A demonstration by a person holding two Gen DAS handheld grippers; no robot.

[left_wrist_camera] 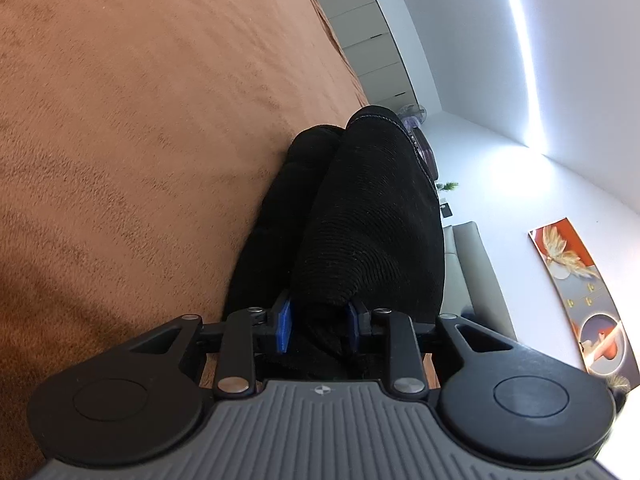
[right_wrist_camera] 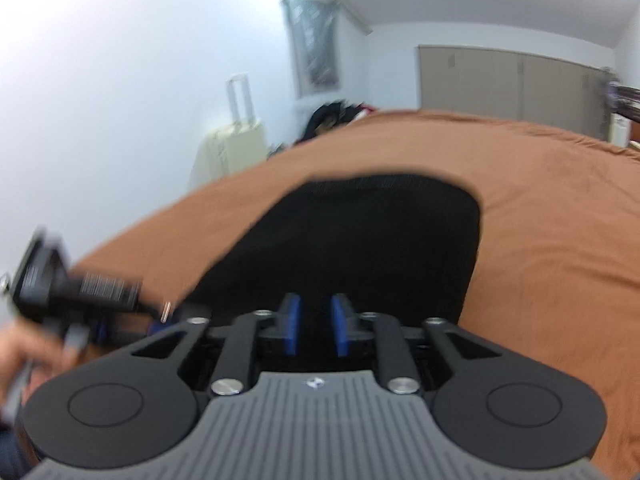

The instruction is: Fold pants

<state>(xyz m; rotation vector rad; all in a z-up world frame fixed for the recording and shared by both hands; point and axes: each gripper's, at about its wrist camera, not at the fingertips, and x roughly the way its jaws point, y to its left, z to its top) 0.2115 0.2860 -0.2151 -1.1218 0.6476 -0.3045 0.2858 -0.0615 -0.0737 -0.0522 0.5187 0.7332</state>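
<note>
The black pants [left_wrist_camera: 360,220] lie on a brown bedspread [left_wrist_camera: 140,120]. In the left wrist view a thick bunch of the ribbed black cloth fills the space between the blue pads [left_wrist_camera: 285,326], so my left gripper [left_wrist_camera: 320,322] is shut on the pants. In the right wrist view the pants [right_wrist_camera: 360,240] lie flat as a dark block on the bedspread [right_wrist_camera: 540,220]. My right gripper [right_wrist_camera: 316,326] is just above their near edge, its blue pads [right_wrist_camera: 294,324] a small gap apart with nothing between them. The left gripper [right_wrist_camera: 60,288] shows blurred at the left.
A cream suitcase [right_wrist_camera: 232,144] stands by the white wall beyond the bed. Dark clothes [right_wrist_camera: 336,118] are heaped at the far edge. Wardrobe doors [right_wrist_camera: 520,80] line the back wall. A picture [left_wrist_camera: 580,292] hangs on the wall.
</note>
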